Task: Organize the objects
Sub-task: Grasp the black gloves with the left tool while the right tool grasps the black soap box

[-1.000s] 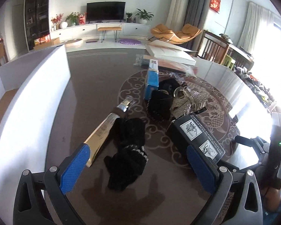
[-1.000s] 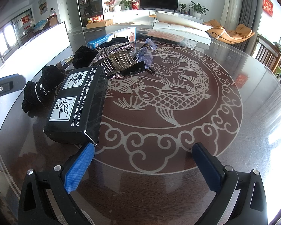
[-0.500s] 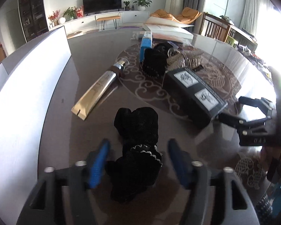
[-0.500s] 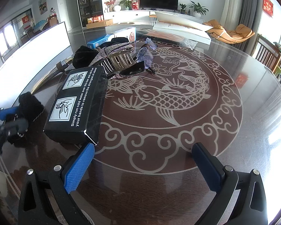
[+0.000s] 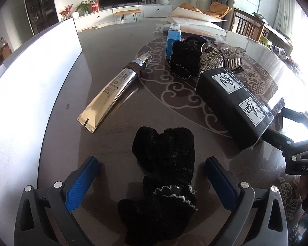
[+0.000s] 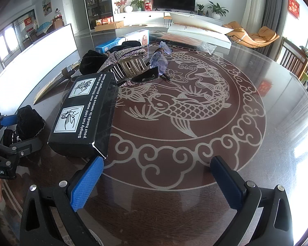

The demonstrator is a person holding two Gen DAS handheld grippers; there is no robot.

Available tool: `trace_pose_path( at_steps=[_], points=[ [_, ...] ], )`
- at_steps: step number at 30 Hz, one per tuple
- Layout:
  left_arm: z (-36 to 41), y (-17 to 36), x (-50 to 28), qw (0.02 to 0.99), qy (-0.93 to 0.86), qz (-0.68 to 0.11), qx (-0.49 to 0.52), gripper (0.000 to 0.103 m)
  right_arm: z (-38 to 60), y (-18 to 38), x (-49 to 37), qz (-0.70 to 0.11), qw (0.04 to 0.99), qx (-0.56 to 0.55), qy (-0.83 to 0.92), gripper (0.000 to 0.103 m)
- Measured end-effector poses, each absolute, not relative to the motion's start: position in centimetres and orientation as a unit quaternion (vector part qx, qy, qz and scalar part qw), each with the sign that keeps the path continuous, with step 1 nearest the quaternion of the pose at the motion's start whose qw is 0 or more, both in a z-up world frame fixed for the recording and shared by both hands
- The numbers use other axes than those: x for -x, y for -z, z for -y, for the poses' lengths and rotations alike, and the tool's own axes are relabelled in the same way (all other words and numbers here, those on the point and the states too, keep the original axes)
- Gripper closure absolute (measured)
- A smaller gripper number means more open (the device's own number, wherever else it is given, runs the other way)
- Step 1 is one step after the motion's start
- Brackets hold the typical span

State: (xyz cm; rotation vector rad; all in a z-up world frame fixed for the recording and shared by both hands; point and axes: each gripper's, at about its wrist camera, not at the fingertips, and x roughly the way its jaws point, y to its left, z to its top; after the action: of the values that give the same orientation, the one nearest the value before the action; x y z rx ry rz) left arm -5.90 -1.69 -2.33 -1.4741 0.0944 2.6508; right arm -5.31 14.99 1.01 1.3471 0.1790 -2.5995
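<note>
Tabletop [image 6: 256, 164] lies bare beneath spread right claw [image 6: 156, 182].

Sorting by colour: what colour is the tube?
Gold tube, silver toward the cap; clearest in the left wrist view.

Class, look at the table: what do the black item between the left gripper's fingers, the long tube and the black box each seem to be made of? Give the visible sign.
Black item: soft velvet-like fabric, matte and fuzzy, with a pale lacy trim.
Long tube: probably foil-laminated plastic, a mirror-like gold sheen, crimped flat end, shiny cap.
Black box: likely printed cardboard, sharp folded edges, slightly glossy, white pictograms.
</note>
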Motion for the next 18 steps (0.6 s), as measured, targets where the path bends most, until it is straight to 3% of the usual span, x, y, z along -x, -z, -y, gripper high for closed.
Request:
trace_pose_path(
  at_steps=[3, 4, 5, 6, 11, 17, 18],
  points=[
    [1.8, 2.2, 6.4, 0.059, -0.863, -0.039, 0.501, 0.001, -15.0, -1.0, 5.3, -0.061, 0.104, -0.457, 0.881, 0.000],
    [2.1, 1.8, 6.1, 0.057, -0.870, -0.036, 0.489, 0.028, -15.0, -1.0, 5.3, -0.060, 0.105, -0.457, 0.881, 0.000],
    [2.5, 1.4, 5.8, 0.055, -0.877, -0.034, 0.476, 0.062, -15.1, -1.1, 5.3, -0.056, 0.109, -0.456, 0.882, 0.000],
    [2.9, 1.2, 5.5, 0.048, -0.878, -0.036, 0.474, 0.070, -15.2, -1.1, 5.6, -0.058, 0.119, -0.463, 0.877, 0.000],
    [4.3, 1.2, 3.3, 0.039, -0.887, -0.008, 0.460, 0.071, -14.5, -4.3, 7.2, -0.001, 0.150, -0.496, 0.855, 0.008],
    [4.1, 0.0, 0.7, 0.053, -0.892, 0.004, 0.448, 0.071, -6.4, -3.2, 12.2, -0.042, 0.183, -0.566, 0.803, 0.009],
    [4.1, -0.5, 0.2, 0.056, -0.893, 0.006, 0.446, 0.071, -5.5, -2.6, 12.5, -0.057, 0.179, -0.573, 0.798, 0.022]
  ],
)
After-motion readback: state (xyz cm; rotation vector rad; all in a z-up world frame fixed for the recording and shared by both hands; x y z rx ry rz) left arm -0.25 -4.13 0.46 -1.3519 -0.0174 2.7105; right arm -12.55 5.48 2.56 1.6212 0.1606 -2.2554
